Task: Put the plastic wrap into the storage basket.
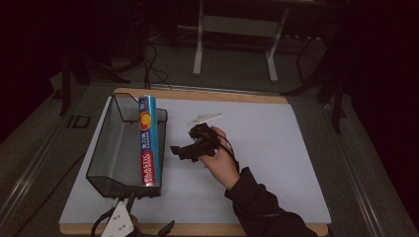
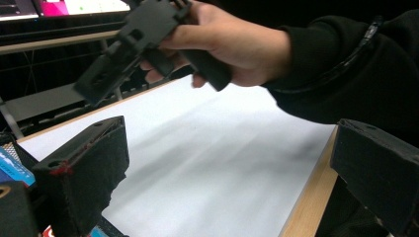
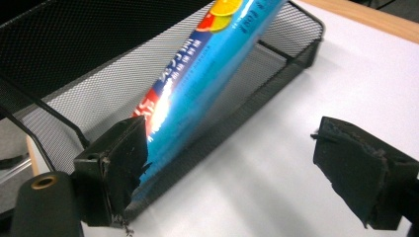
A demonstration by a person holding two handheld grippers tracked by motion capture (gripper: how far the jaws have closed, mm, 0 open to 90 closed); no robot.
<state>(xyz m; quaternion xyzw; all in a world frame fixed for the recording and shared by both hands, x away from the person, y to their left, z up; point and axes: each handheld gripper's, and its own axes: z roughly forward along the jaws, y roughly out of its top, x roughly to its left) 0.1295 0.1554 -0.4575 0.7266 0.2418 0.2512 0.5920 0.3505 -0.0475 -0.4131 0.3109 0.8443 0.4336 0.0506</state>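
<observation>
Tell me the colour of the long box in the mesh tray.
Mostly blue box, red at one end; clearest in the right gripper view.

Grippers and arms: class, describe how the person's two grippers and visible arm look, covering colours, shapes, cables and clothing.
Both grippers are black. The right gripper has two blocky jaws with frayed black pads. The left gripper carries a grey three-cornered plate dotted with holes, and thin black cables loop beside it. The right arm wears a dark sleeve.
</observation>
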